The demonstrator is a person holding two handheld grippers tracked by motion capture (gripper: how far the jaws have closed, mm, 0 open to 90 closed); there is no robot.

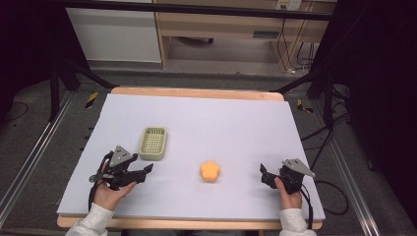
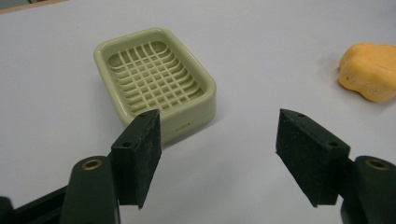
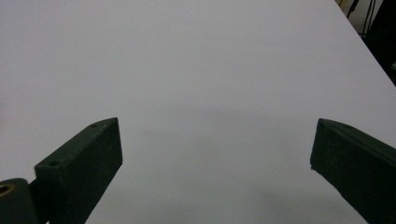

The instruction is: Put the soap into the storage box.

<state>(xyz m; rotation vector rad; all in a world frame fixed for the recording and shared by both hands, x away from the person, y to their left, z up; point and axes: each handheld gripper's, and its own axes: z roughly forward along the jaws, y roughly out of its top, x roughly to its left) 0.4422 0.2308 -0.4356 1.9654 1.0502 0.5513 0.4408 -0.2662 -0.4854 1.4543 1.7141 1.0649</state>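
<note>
White table [image 1: 196, 113]: soap [image 1: 210, 170] at 4 o'clock of empty dish [image 1: 153, 143], ungrasped; both grippers' fingers apart, left gripper [image 1: 142, 172], right gripper [image 1: 264, 175].

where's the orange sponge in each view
high view: sponge at centre front of the table, between the two grippers.
left gripper view: at the right edge, upper part.
right gripper view: bare white table between its jaws.
shared landmark: green soap dish, left of the sponge.
</note>
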